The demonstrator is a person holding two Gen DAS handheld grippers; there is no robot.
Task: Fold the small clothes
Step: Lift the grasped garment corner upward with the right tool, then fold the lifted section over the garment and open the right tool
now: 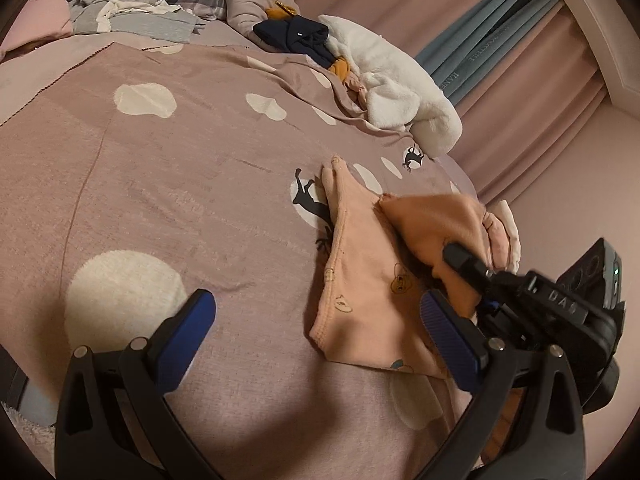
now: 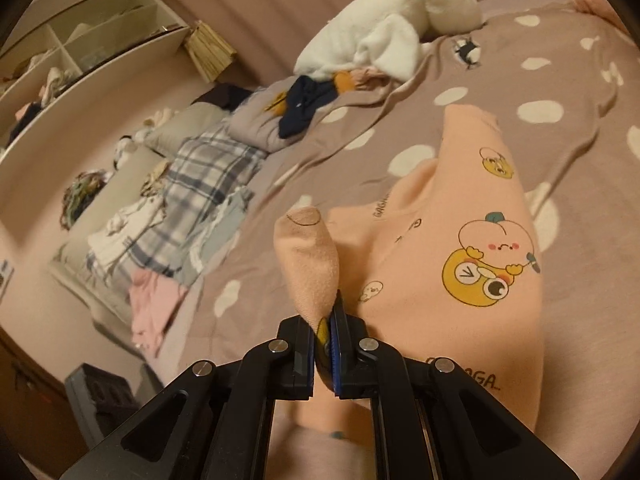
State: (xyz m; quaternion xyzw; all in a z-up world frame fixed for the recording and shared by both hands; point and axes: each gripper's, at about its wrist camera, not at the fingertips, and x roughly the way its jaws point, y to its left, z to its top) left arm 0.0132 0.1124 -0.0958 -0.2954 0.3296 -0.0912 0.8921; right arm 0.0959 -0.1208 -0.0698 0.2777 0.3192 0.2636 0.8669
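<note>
Peach cotton bunches between my right gripper (image 2: 329,334), whose jaws are clamped on a lifted fold of the small peach garment (image 2: 460,248); the pinched edge is hidden between the pads. My left gripper (image 1: 316,332) hangs wide apart, holding nothing, its right finger partly covering the garment's near edge. It all lies on a mauve spotted blanket (image 1: 192,184), with a white fleece (image 1: 396,92) beside pink curtains (image 1: 532,128).

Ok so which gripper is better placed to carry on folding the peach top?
Right. The right gripper is shut on a lifted flap of the peach top, ready to carry it across. The left gripper is open and holds nothing; one finger sits over the garment's edge.
</note>
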